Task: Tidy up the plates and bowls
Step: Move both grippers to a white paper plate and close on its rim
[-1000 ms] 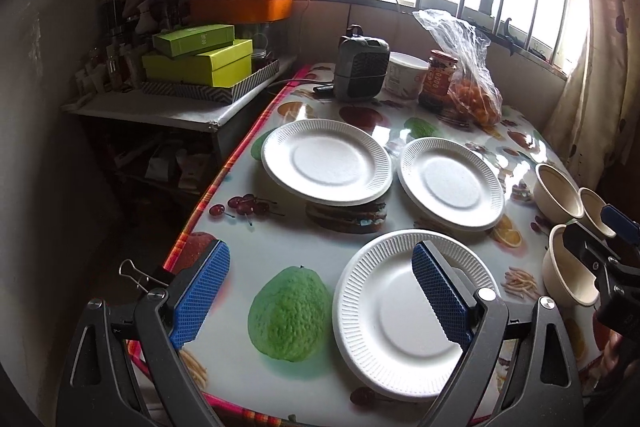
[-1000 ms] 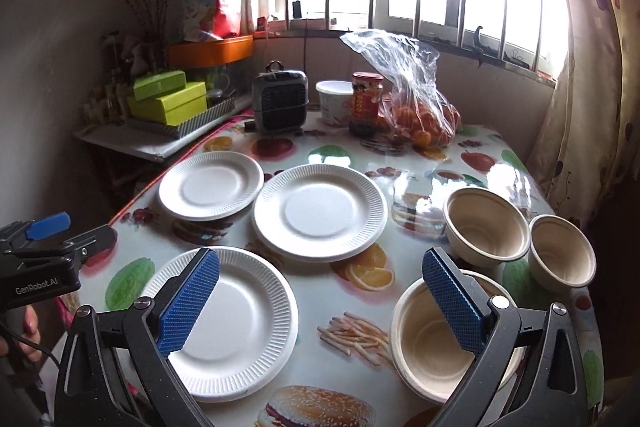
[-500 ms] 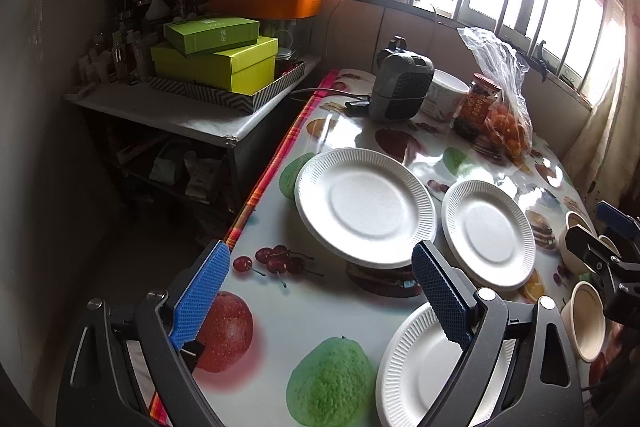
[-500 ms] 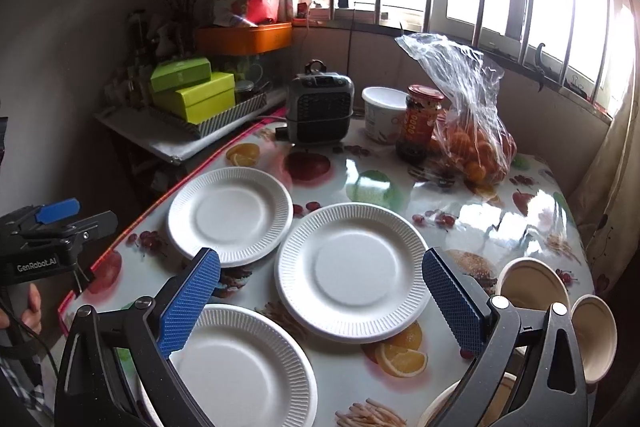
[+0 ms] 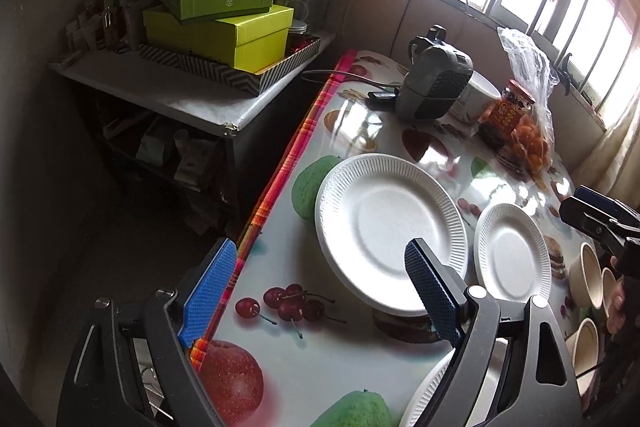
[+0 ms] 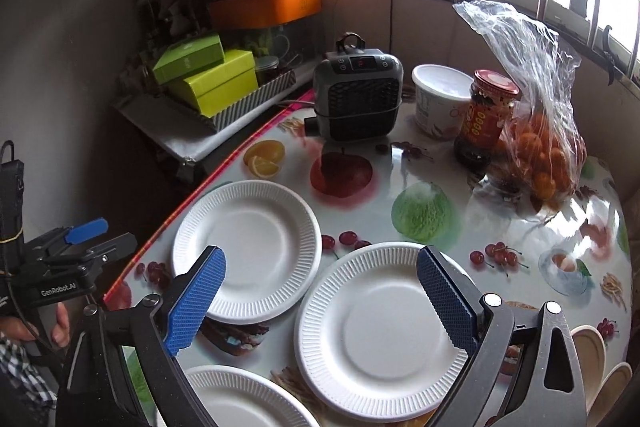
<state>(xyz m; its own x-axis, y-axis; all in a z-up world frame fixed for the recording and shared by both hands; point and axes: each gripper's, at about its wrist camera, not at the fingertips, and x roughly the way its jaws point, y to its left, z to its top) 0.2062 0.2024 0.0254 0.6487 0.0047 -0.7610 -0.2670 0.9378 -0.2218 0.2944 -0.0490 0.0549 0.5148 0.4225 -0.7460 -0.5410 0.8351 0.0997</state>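
Note:
Three white paper plates lie on the fruit-print table: a far left plate [image 5: 388, 235] [image 6: 248, 251], a middle plate [image 5: 514, 255] [image 6: 380, 331] and a near plate [image 6: 240, 403]. Beige bowls [image 5: 588, 275] [image 6: 588, 351] stand at the right edge. My left gripper [image 5: 320, 291] hovers over the table's left edge, its right finger above the far left plate's near rim. My right gripper [image 6: 320, 301] hangs above the middle plate. The jaws of both are closing but stand wide, with nothing gripped between them.
At the back of the table stand a grey heater [image 6: 356, 95], a white tub [image 6: 440, 99], a red-lidded jar [image 6: 488, 115] and a bag of oranges [image 6: 540, 151]. A side shelf with green boxes [image 5: 224, 27] adjoins the table's left edge [image 5: 280, 179].
Both grippers have moved left and farther over the table. The near plate and the bowls have slid toward the bottom and right of both views. Both pairs of jaws have narrowed slightly.

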